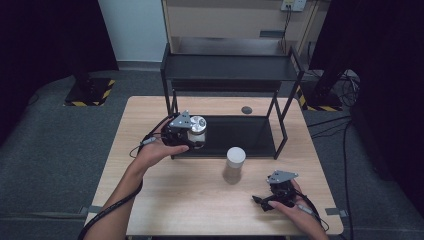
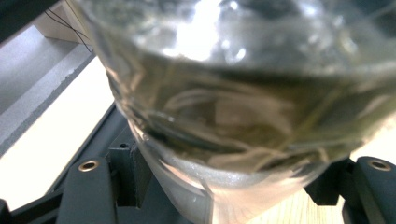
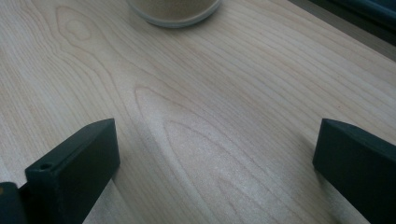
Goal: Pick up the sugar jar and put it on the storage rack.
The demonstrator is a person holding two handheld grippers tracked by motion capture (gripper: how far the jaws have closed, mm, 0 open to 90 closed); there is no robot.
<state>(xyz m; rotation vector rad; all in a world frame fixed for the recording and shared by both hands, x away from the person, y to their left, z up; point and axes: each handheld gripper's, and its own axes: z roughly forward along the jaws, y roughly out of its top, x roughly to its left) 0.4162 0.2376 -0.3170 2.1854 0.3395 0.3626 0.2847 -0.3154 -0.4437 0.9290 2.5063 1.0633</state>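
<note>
A glass jar with a shiny metal lid hangs at the front left corner of the black rack's lower shelf, with my left gripper shut on it. In the left gripper view the jar sits between both jaws, tilted, with pale contents inside. A second jar with a white lid stands on the wooden table in front of the rack. My right gripper rests low at the table's front right, open, nothing between its jaws. In the right gripper view the jar's base lies ahead.
The two-tier black rack stands at the back of the table, its legs framing the lower shelf. A small dark round disc lies on the table behind that shelf. Cables trail from both grippers.
</note>
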